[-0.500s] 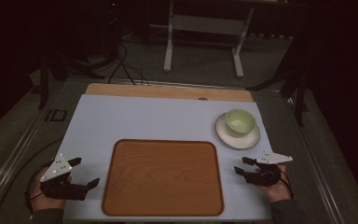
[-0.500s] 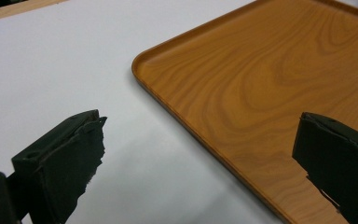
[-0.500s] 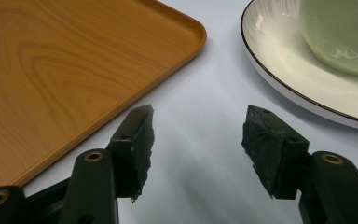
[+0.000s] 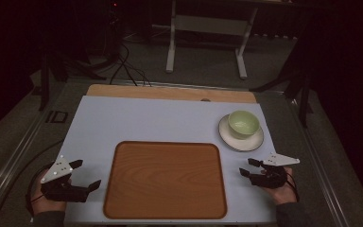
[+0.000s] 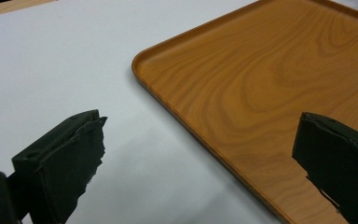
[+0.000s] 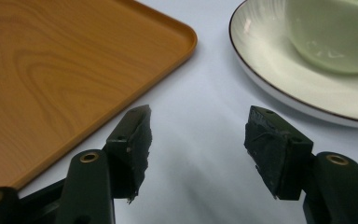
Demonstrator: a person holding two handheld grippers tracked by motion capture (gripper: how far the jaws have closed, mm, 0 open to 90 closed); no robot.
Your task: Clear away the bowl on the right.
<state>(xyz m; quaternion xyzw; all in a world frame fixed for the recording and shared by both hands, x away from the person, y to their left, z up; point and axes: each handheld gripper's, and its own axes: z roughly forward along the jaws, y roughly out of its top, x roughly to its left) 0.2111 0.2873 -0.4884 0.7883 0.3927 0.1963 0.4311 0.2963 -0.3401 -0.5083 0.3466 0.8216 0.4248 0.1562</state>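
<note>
Both tongs gape empty near my surface's near edge, left tongs by the wooden tray, right tongs just short of the green bowl on its saucer, toward the far right corner.

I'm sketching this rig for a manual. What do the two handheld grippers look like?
Both the left gripper and right gripper are black, each with two blocky jaws and a grey three-cornered plate dotted with small marks on top. A dark cable trails from each. Dark sleeves show at the wrists.
</note>
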